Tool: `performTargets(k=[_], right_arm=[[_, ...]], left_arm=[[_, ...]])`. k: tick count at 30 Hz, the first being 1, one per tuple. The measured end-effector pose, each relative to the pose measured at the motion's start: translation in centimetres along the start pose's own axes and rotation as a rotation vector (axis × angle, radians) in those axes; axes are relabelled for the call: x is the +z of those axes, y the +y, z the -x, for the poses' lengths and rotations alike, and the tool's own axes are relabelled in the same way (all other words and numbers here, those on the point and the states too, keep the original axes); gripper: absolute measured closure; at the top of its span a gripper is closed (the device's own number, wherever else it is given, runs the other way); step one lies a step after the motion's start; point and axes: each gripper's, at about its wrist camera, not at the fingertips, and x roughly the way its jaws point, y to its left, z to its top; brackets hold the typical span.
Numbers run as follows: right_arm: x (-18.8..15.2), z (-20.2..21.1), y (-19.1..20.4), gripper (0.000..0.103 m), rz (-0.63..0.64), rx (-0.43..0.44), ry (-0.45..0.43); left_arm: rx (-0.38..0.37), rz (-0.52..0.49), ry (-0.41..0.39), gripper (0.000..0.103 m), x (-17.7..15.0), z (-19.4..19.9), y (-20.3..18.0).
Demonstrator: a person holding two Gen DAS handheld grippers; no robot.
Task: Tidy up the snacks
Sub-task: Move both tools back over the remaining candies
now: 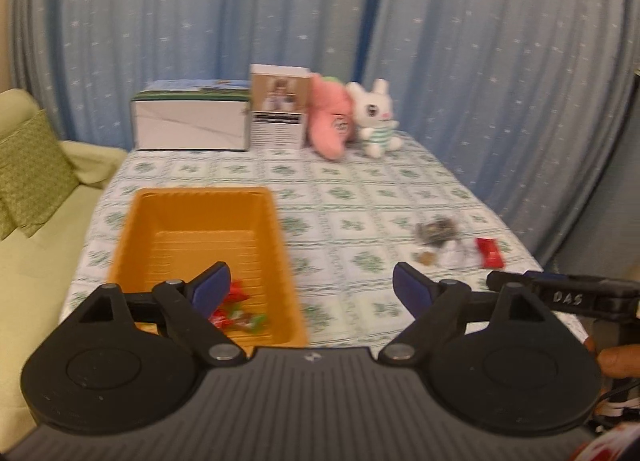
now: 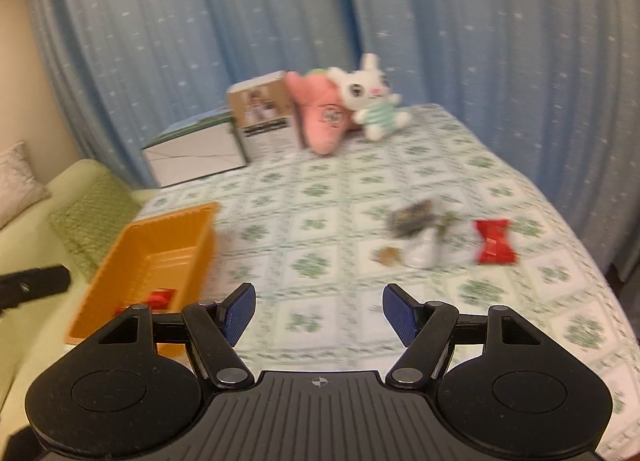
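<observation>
An orange bin [image 1: 200, 237] stands on the table's left side with several red and green wrapped snacks [image 1: 236, 311] in its near end; it also shows in the right wrist view [image 2: 160, 249]. To the right lie a red wrapped snack [image 1: 490, 253] [image 2: 494, 241], a dark packet [image 1: 436, 229] [image 2: 412, 215], a white packet [image 2: 422, 251] and a small brown piece [image 2: 388, 255]. My left gripper [image 1: 312, 287] is open and empty, above the bin's near right corner. My right gripper [image 2: 319, 313] is open and empty, above the tablecloth short of the loose snacks; its arm shows in the left wrist view [image 1: 560, 293].
A green-patterned tablecloth [image 2: 320, 197] covers the table. At the back stand a silver box [image 1: 192, 121], a photo carton [image 1: 280, 113], a pink plush [image 1: 332, 121] and a white bunny plush [image 1: 376, 117]. A green sofa with cushions [image 1: 32, 173] is left; blue curtains hang behind.
</observation>
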Motion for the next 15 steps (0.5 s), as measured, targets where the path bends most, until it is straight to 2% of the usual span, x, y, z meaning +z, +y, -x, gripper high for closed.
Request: performTargets(k=[7, 15], right_arm=[[-0.7, 0.5, -6.4, 0.033, -0.082, -0.103, -0.009], [-0.1, 0.0, -11.5, 0.033, -0.112, -0.165, -0.015]], left_arm=[[-0.087, -0.070, 0.023, 0.016, 0.7, -3.4, -5.1], [-0.128, -0.133, 0.078, 0.016, 0.4, -9.1, -9.4]])
